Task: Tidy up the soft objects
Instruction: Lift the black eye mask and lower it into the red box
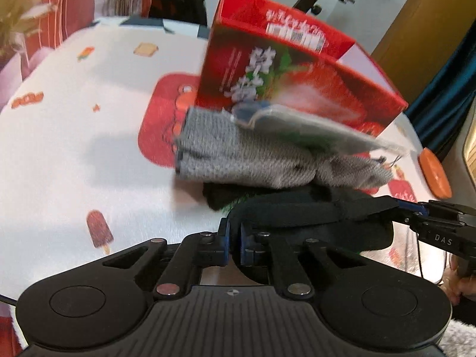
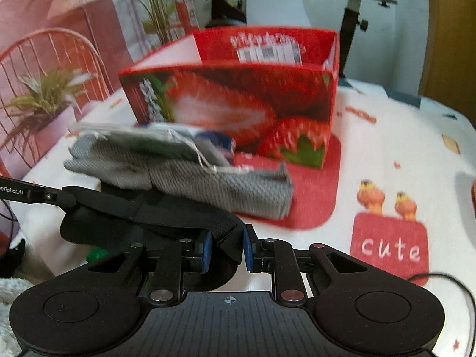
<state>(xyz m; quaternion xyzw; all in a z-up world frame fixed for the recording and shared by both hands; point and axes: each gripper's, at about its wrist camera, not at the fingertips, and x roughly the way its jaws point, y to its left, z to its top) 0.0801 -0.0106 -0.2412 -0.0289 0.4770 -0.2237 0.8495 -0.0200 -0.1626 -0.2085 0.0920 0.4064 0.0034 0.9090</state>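
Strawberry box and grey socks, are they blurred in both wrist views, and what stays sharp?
Left wrist view: the strawberry box and grey socks are smeared by motion blur, while the left tool is crisp. Right wrist view: both are softer too, the right tool sharp; fisheye bends the table edge.

The print on the red box [image 1: 282, 68] and its white label [image 2: 269, 50] is smeared by blur — no word of it can be read. The grey socks [image 1: 247, 160] cover most of the black cloth [image 2: 166, 214] beneath them, and their card tag [image 2: 166, 142] is too blurred to make out. In the left wrist view the right gripper [image 1: 397, 203] is cut off by the right edge — only a sliver of the hand [image 1: 459, 288] holding it shows.
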